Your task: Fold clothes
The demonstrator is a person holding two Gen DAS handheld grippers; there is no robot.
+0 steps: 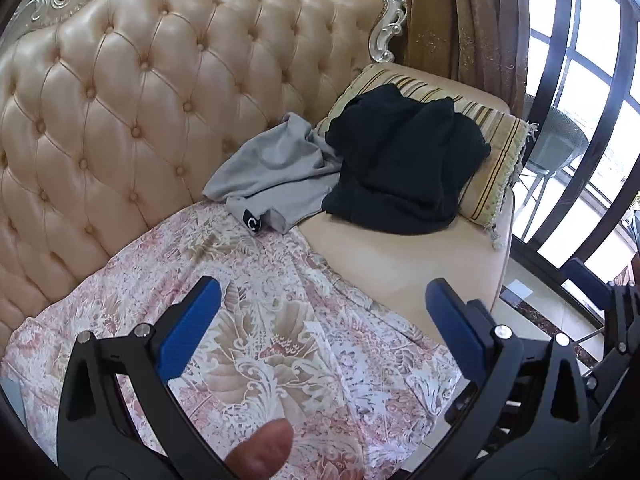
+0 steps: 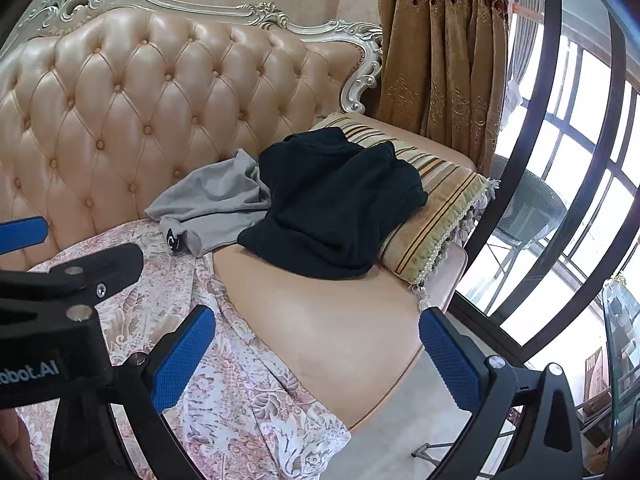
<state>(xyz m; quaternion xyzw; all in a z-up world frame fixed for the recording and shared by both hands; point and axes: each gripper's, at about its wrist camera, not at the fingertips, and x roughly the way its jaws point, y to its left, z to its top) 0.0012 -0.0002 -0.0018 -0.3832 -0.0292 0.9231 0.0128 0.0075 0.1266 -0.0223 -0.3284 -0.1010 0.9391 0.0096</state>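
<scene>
Clothes lie in a heap at the far end of the tufted sofa, ahead of both grippers and well apart from them. Going left to right, the grey garment comes first. It is crumpled against the sofa back, and its near edge rests on the flowery cover. Next comes the black garment. It is bunched up too, lying partly over the grey one and partly on the striped cushion.

The left gripper hangs over the flowery cover with its blue fingers spread wide, holding nothing. From it, the grey garment lies straight ahead and the black one is ahead and a bit to the right.

The right gripper hangs over the bare sofa seat, also spread wide and holding nothing. From it, the black garment lies almost straight ahead and the grey garment is ahead to the left.

So I think the left gripper is nearer the grey one and the right gripper is nearer the black one. Neither garment looks folded, and neither shows a clear long side.
</scene>
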